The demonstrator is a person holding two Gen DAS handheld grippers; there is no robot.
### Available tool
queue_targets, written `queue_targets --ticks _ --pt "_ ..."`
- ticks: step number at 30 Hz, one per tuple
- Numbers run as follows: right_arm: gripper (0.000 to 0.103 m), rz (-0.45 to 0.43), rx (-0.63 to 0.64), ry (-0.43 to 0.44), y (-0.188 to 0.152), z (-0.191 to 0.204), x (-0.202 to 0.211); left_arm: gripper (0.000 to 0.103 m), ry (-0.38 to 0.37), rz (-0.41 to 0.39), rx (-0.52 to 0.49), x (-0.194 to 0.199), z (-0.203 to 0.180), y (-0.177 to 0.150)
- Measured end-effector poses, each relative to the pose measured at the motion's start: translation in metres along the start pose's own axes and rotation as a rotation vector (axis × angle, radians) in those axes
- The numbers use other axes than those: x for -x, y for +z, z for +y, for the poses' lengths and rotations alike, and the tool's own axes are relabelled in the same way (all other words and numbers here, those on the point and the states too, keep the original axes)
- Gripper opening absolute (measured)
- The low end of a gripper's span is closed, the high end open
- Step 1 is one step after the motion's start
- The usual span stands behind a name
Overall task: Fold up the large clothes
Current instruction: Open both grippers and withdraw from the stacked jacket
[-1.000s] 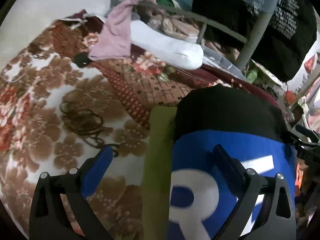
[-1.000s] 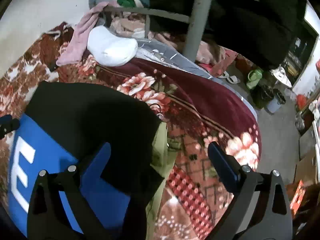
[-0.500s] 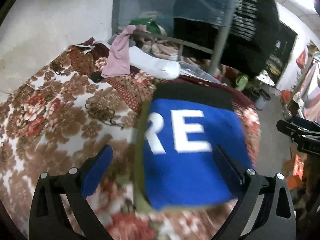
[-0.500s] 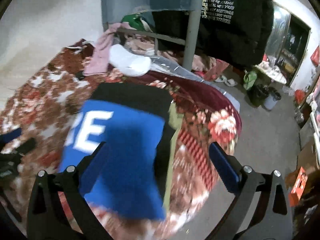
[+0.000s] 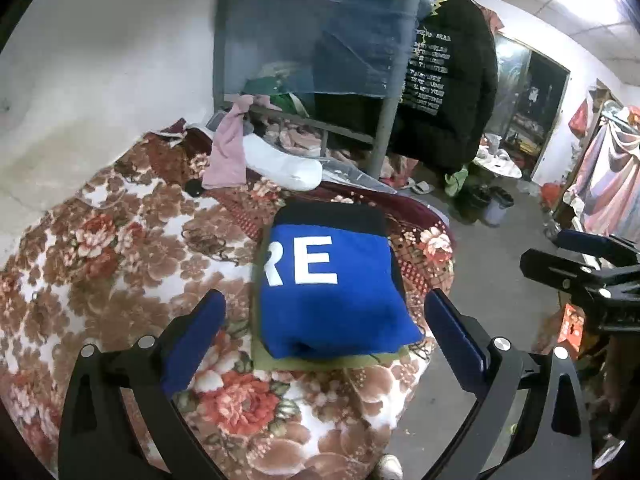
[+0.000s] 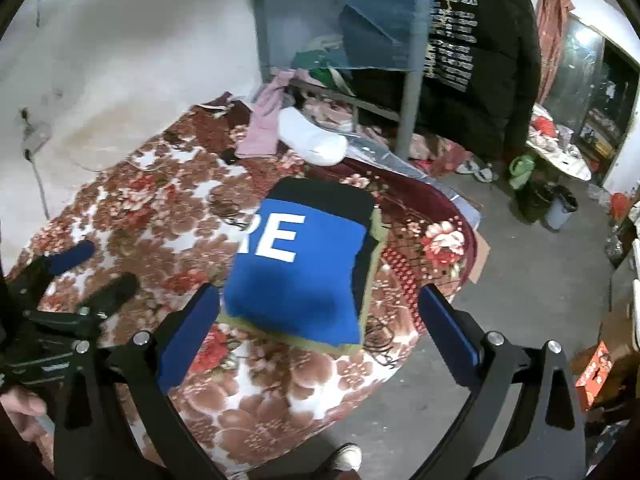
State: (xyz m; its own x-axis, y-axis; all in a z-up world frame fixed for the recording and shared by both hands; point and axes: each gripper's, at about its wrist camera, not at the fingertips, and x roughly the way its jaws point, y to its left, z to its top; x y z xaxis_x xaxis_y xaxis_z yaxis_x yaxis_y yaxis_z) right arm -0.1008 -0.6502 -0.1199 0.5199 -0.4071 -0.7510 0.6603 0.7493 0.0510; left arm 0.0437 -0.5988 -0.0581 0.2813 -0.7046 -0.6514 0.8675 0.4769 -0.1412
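Observation:
A folded garment (image 5: 332, 280), blue with white letters "RE", a black band at the far end and an olive layer underneath, lies flat on the floral blanket (image 5: 100, 248); it also shows in the right wrist view (image 6: 300, 264). My left gripper (image 5: 324, 320) is open and empty, held above and short of the garment's near edge. My right gripper (image 6: 318, 312) is open and empty, also raised above the near edge. The right gripper shows at the right of the left wrist view (image 5: 588, 264), and the left gripper at the left of the right wrist view (image 6: 80, 280).
A white pillow (image 5: 284, 162), a pink cloth (image 5: 228, 152) and a pile of clothes lie at the bed's far end by a grey metal post (image 5: 384, 128). A black jacket (image 5: 448, 92) hangs behind. Bare concrete floor (image 6: 540, 280) with buckets lies to the right.
Both grippers have pulled up and back from the folded garment, which now lies whole in view on the blanket. Both stayed open.

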Motion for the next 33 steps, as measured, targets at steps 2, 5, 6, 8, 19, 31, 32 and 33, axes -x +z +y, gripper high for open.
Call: queue_targets --ticks 2,5,6,8,19,31,32,33 --pt "0.098 -0.002 0.028 0.005 -0.006 0.005 0.004 0.098 0.012 0.011 -0.001 0.006 -0.003 -0.003" --pt "0.098 -0.008 0.037 0.018 -0.013 0.007 0.009 0.098 0.036 0.001 -0.034 0.012 -0.009 -0.005" --pt "0.098 -0.005 0.036 0.02 -0.014 0.006 0.01 0.098 0.037 0.0 -0.045 0.014 -0.01 -0.006" --pt "0.098 -0.001 0.03 0.032 -0.014 0.003 0.012 0.098 0.031 0.001 -0.051 0.017 -0.012 -0.006" --pt "0.098 0.002 0.021 0.032 -0.017 -0.003 0.014 0.098 -0.01 -0.021 -0.045 0.024 0.001 -0.002" --pt "0.098 0.028 0.065 0.024 -0.018 -0.001 0.012 0.098 -0.008 -0.043 -0.064 0.029 0.001 -0.005" --pt "0.098 0.026 0.075 0.023 -0.018 0.0 0.013 0.098 -0.007 -0.043 -0.063 0.029 0.001 -0.004" --pt "0.098 0.02 0.085 0.023 -0.017 0.001 0.014 0.098 0.0 -0.044 -0.061 0.03 0.002 -0.003"
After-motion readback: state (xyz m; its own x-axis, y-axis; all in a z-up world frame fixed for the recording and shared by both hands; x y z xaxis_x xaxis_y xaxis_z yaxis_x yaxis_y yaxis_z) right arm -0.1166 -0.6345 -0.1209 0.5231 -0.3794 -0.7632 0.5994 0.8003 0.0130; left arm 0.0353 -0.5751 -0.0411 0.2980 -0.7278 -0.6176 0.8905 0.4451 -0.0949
